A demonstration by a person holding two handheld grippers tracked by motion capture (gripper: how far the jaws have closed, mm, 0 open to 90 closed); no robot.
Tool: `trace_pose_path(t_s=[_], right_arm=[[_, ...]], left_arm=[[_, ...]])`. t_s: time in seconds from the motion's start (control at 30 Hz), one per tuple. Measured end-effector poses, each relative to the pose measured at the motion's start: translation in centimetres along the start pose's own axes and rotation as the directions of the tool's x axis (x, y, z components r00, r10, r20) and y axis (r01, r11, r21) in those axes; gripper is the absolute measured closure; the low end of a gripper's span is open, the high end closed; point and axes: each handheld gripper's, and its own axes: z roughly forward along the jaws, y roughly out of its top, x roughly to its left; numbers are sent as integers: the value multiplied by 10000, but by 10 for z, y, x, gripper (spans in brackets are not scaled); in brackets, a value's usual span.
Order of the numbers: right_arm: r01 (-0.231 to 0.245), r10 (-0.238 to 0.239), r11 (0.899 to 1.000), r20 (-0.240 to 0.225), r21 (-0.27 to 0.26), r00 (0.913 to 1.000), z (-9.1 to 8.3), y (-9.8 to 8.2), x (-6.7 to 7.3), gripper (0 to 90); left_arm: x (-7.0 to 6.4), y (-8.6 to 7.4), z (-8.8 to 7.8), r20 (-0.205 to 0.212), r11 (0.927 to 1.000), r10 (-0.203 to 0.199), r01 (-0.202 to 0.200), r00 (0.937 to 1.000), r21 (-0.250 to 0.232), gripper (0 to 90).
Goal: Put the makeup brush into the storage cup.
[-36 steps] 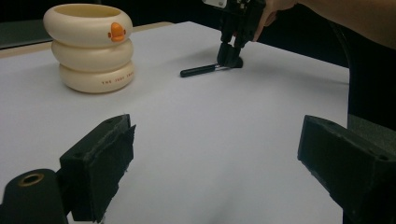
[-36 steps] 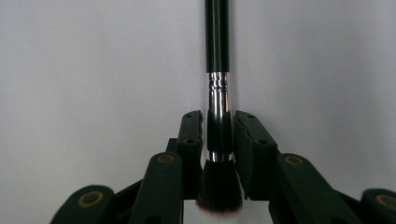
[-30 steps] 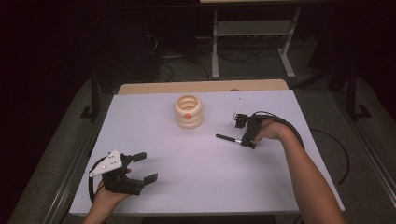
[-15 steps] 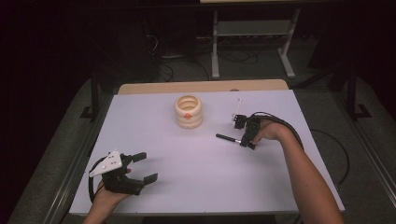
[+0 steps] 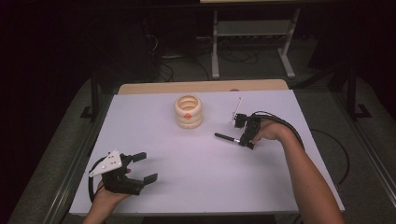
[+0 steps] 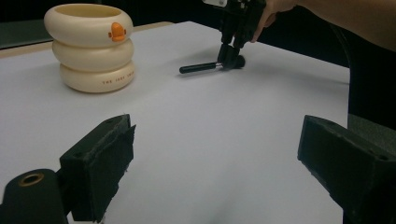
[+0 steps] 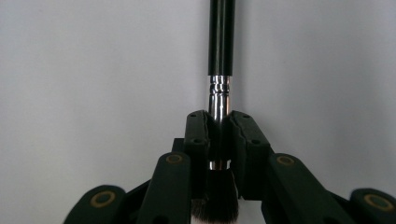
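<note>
Right gripper view shows the right gripper pinching a makeup brush across its silver ferrule, both black pads pressed onto the metal collar just above the dark bristles, which bulge out below the jaws at 6 o'clock while the black handle runs straight away toward 12 o'clock. From the high view, that right gripper sits right of centre on the white table, tilted down, with the brush lying low and seemingly still on the surface; its long axis is nearly level, the handle tip pointing toward 9 o'clock and the bristle end tucked under the jaws at 3 o'clock. A cream stacked-ring holder with an orange mark stands well apart, around 10 o'clock from the brush. The left gripper rests near the table's front left corner, jaws spread and nothing between them. My worry is the grip point: the ferrule is smooth, round metal, and the long handle hangs out to one side, so on lifting, the brush could swivel or slide in the pads and droop. A tilted handle would then catch the holder's rim instead of dropping into it.
</note>
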Motion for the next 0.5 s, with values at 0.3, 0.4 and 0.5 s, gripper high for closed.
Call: trace_pose_path(t_s=[0.3, 0.4, 0.5], right_arm=[[162, -165, 9992, -87, -359, 9998, -9, -3, 7, 769], [191, -199, 9984, -138, -525, 9997, -14, -5, 11, 769], [189, -196, 9972, -88, -726, 9998, -19, -7, 15, 769]], left_arm=[[0, 0, 0, -5, 10000, -28, 28, 10000, -5, 99], [-1, 0, 1, -7, 10000, -12, 12, 10000, -9, 99], [-2, 0, 0, 7, 10000, -51, 51, 10000, -25, 99]])
